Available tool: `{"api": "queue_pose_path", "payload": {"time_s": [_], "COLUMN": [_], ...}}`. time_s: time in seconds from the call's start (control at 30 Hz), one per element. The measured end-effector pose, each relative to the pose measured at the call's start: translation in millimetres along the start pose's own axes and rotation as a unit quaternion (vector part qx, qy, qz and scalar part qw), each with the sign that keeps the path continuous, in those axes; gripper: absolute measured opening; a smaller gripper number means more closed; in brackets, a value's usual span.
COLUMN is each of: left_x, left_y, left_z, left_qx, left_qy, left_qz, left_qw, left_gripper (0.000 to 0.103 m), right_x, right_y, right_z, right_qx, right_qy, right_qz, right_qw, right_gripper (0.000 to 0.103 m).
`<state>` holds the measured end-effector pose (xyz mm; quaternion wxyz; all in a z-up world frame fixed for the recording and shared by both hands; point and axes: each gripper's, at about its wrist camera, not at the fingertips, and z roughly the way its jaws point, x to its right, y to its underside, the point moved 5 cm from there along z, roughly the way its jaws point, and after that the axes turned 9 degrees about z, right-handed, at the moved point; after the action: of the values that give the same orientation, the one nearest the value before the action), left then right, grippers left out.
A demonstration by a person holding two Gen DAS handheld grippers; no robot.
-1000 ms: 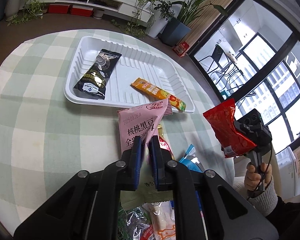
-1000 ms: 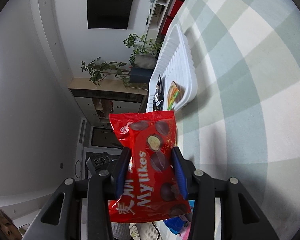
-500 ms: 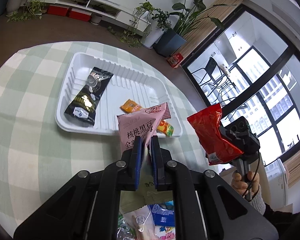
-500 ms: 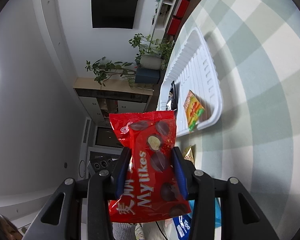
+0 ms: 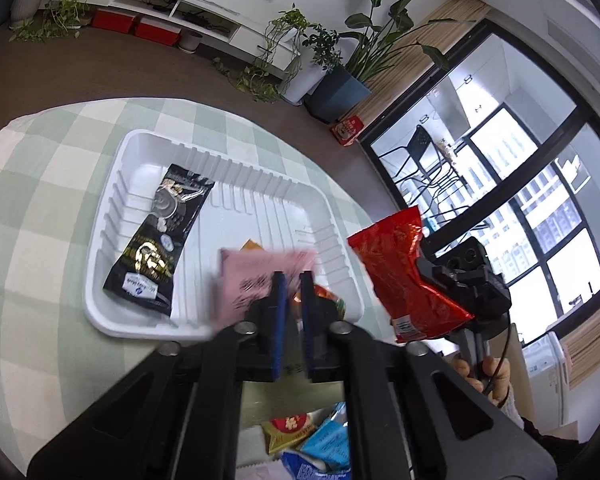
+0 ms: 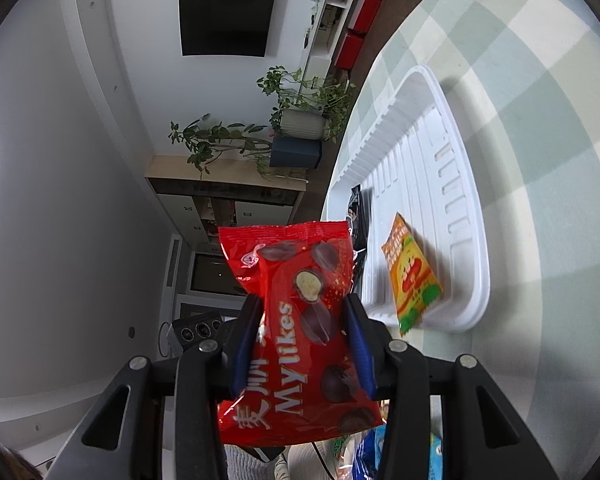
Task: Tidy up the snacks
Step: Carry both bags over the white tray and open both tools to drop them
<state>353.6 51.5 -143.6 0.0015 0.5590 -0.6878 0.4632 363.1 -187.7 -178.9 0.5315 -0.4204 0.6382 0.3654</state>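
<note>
My left gripper (image 5: 290,280) is shut on a pink snack packet (image 5: 256,280), blurred, held above the near edge of the white tray (image 5: 112,220). The tray holds a black packet (image 5: 160,240) and an orange packet (image 6: 414,276). My right gripper (image 6: 304,312) is shut on a red Mylikes bag (image 6: 300,320), held in the air to the right of the tray; it also shows in the left wrist view (image 5: 404,276).
The tray sits on a round table with a green-and-white checked cloth (image 5: 40,160). Several loose snack packets (image 5: 312,440) lie at the near table edge under the left gripper. Plants, a low shelf and large windows stand beyond.
My left gripper lifted the pink packet and carried it forward over the tray's near edge. My right gripper moved closer to the tray with the red bag.
</note>
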Motion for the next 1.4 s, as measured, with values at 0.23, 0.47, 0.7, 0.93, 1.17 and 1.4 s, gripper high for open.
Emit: {"api": "queue_pose_path", "payload": {"time_s": [0.23, 0.47, 0.7, 0.93, 1.17, 1.4], "left_x": [-14.5, -17.7, -23.5, -27.7, -24.8, -7.9], "left_y": [-10.3, -3.8, -4.5, -3.5, 5.2, 30.2], "left_z": [14.2, 24.1, 26.4, 22.3, 5.5, -12.7], "left_qx": [0.001, -0.01, -0.01, -0.008, 0.0, -0.004], "left_qy": [-0.019, -0.036, -0.051, -0.076, -0.096, -0.109], "left_qz": [-0.005, 0.015, 0.021, 0.034, 0.045, 0.061], "left_qw": [0.9998, 0.9992, 0.9984, 0.9965, 0.9944, 0.9921], "left_gripper": [0.002, 0.002, 0.002, 0.003, 0.003, 0.004], "right_x": [7.8, 14.5, 2.4, -13.7, -28.7, -35.1], "right_y": [-15.0, -23.0, -33.8, -33.9, -14.3, 26.7], "right_z": [10.9, 15.8, 27.3, 37.4, 33.9, 20.7], "right_qx": [0.0, 0.008, 0.02, 0.034, 0.039, 0.035], "right_qy": [0.016, 0.05, 0.111, 0.154, 0.183, 0.204], "right_qz": [0.001, -0.011, -0.058, -0.11, -0.164, -0.207], "right_qw": [1.0, 0.999, 0.992, 0.981, 0.969, 0.956], "right_gripper": [0.046, 0.046, 0.048, 0.074, 0.074, 0.075]}}
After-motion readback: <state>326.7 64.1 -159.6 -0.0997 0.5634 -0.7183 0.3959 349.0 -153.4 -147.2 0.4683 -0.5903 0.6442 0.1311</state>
